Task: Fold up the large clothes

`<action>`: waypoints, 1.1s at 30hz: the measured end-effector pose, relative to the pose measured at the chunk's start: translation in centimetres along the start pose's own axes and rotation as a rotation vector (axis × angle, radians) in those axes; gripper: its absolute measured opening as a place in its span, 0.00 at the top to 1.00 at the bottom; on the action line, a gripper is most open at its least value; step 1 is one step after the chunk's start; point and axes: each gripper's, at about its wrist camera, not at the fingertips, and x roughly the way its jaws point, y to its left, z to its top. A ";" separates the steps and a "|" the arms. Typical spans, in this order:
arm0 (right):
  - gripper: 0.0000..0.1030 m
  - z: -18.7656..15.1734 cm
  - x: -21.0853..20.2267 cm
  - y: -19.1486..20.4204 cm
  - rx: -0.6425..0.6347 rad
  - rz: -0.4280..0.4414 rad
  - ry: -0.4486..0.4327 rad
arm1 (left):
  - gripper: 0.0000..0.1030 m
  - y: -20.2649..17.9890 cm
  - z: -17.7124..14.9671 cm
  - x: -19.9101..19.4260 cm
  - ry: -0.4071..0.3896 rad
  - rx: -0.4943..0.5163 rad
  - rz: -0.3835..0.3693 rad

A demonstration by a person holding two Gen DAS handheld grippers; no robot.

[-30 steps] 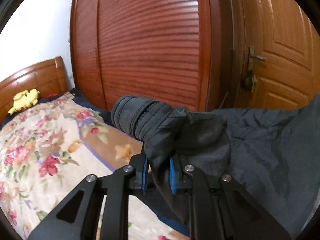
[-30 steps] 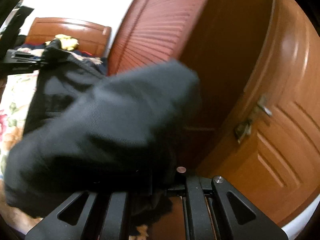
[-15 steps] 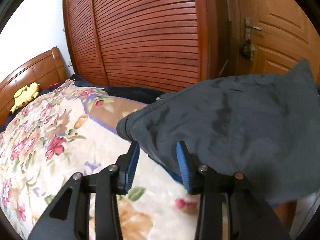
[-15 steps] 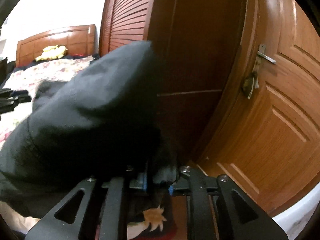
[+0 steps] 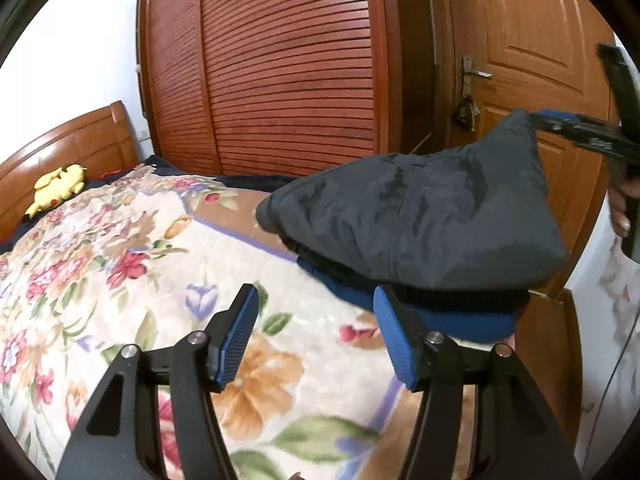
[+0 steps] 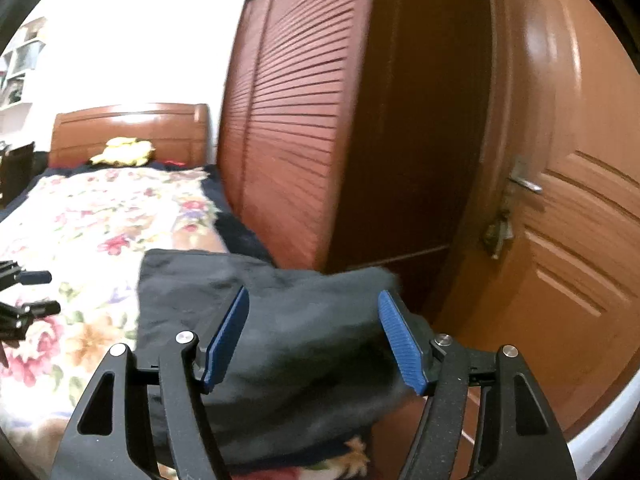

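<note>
A dark grey garment (image 5: 416, 220) lies folded in a thick bundle on the near right corner of the floral bed cover (image 5: 120, 264), with a blue lining showing at its lower edge. It also shows in the right wrist view (image 6: 296, 352), just beyond the fingers. My left gripper (image 5: 316, 336) is open and empty, just short of the bundle's near edge. My right gripper (image 6: 314, 340) is open and empty above the garment. In the left wrist view the right gripper (image 5: 576, 132) touches the bundle's raised top corner.
A slatted wooden wardrobe (image 5: 280, 68) stands along the bed's far side. A wooden door (image 5: 532, 60) with a handle is at the right. A yellow plush toy (image 5: 56, 192) lies by the wooden headboard (image 5: 68, 148).
Both grippers let go of the garment and opened. The garment dropped onto the bed corner as a folded bundle. The left gripper drew back from it.
</note>
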 end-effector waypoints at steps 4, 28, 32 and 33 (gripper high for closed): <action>0.33 -1.3 2.9 2.1 -0.022 0.026 0.062 | 0.42 0.2 -1.9 -1.8 0.003 -0.012 0.015; 0.31 -5.6 -2.0 4.6 0.085 0.015 0.008 | 0.38 2.6 -13.4 -14.5 -0.023 -0.131 0.236; 0.25 -5.3 -3.6 8.1 0.062 0.101 -0.007 | 0.38 2.8 -15.1 -16.3 -0.030 -0.153 0.271; 0.25 -5.3 -3.9 9.0 0.058 0.124 -0.008 | 0.38 2.9 -15.5 -16.7 -0.033 -0.159 0.281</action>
